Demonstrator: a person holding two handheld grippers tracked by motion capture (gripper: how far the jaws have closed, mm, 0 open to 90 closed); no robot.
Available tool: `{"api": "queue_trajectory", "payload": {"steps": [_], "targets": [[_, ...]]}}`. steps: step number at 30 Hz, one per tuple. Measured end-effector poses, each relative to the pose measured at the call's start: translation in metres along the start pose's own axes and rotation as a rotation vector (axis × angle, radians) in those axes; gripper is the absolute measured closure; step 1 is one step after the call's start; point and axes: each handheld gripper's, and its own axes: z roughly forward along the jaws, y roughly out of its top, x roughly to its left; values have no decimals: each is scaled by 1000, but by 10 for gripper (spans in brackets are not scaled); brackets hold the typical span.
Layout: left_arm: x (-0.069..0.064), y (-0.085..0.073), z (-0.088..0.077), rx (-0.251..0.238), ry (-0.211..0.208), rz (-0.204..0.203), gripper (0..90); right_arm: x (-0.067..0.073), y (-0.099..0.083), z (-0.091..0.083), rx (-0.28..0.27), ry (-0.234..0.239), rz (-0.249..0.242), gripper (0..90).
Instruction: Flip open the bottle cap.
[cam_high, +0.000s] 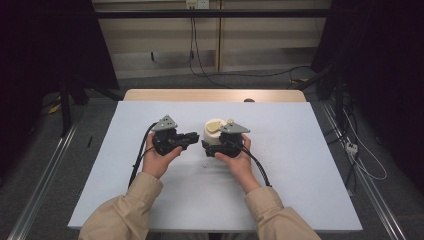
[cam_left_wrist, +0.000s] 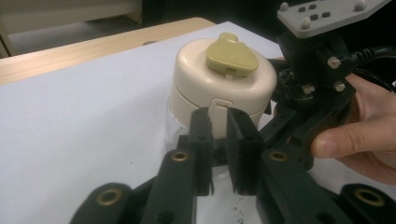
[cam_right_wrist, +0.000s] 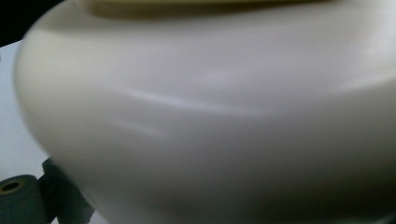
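A person sits at a table (cam_high: 300, 200) covered in pale grey-white, a two-jaw tool in each hand. At the table's centre stands a jar (cam_high: 216, 135): a clear lower body under a wide cream lid with an olive-green flip cap (cam_left_wrist: 231, 55) on top. A small cream tab (cam_left_wrist: 219, 108) hangs down the lid's near edge.

The right gripper (cam_high: 212, 146) comes in from about four o'clock of the jar and seems to brace its base; the jar's lid crowds the right gripper view, so I cannot tell how wide its jaws stand or whether they clamp.

The left gripper (cam_high: 192, 138) sits at nine o'clock of the jar. In the left gripper view its jaws stand nearly closed, a narrow gap between the pads, with the tab just beyond the tips; nothing appears pinched.

Judging by this, opening is barely begun: lid seated, cap down, tab yet to be caught. A few dark crumbs (cam_left_wrist: 243, 205) dot the cloth at six o'clock.
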Motion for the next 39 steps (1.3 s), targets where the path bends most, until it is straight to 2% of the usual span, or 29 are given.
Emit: {"api": "queue_trajectory", "payload": {"steps": [7,15,19,33,35,39], "targets": [[0,4,5,1,1,3,899,0,0,0,1,-1,-2,43],[-1,8,11,31,0,17,900,0,0,0,2,-1,-2,43],[-1,8,13,33,4,11,900,0,0,0,3,-1,-2,43],[-5,18,20,48,7,42,900,0,0,0,3,-2,-4,43],[-5,19,20,44,3,30,900,0,0,0,3,-2,-4,43],[-5,20,20,49,6,38,900,0,0,0,3,-2,-3,43]]}}
